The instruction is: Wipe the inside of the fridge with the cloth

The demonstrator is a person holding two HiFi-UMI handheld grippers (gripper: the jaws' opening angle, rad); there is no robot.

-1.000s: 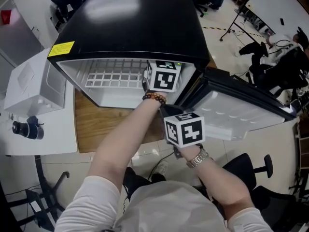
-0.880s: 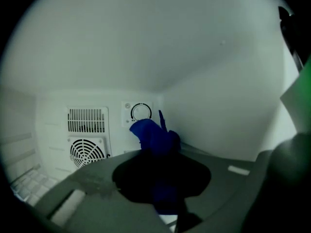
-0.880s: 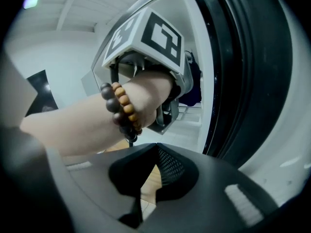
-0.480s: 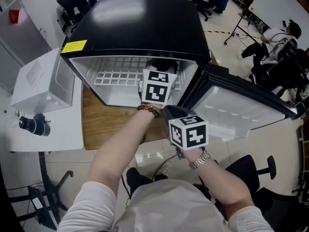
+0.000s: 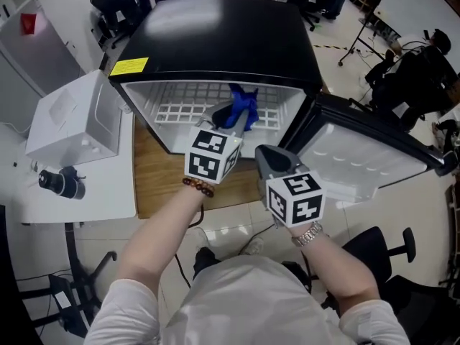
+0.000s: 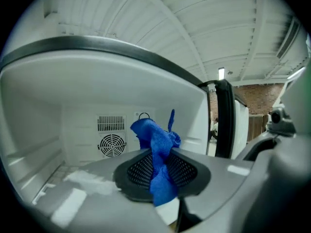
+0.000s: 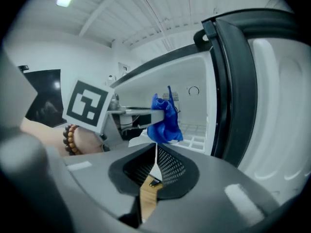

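Note:
The black mini fridge stands open, its white inside and wire shelf showing. My left gripper is at the fridge's mouth, shut on a blue cloth that bunches up above its tips. In the left gripper view the cloth hangs between the jaws of the left gripper, with the fridge's back wall beyond. My right gripper is outside the fridge, beside the open door; its jaws are shut with nothing in them. The right gripper view shows the right gripper, with the cloth ahead of it.
A white box and a dark lens-like object sit on the white table at the left. The fridge stands on a wooden board. A black office chair is at the lower right. A round fan vent marks the fridge's back wall.
My left gripper has drawn back out of the fridge toward me, and the blue cloth now shows at the opening. The right gripper has risen a little.

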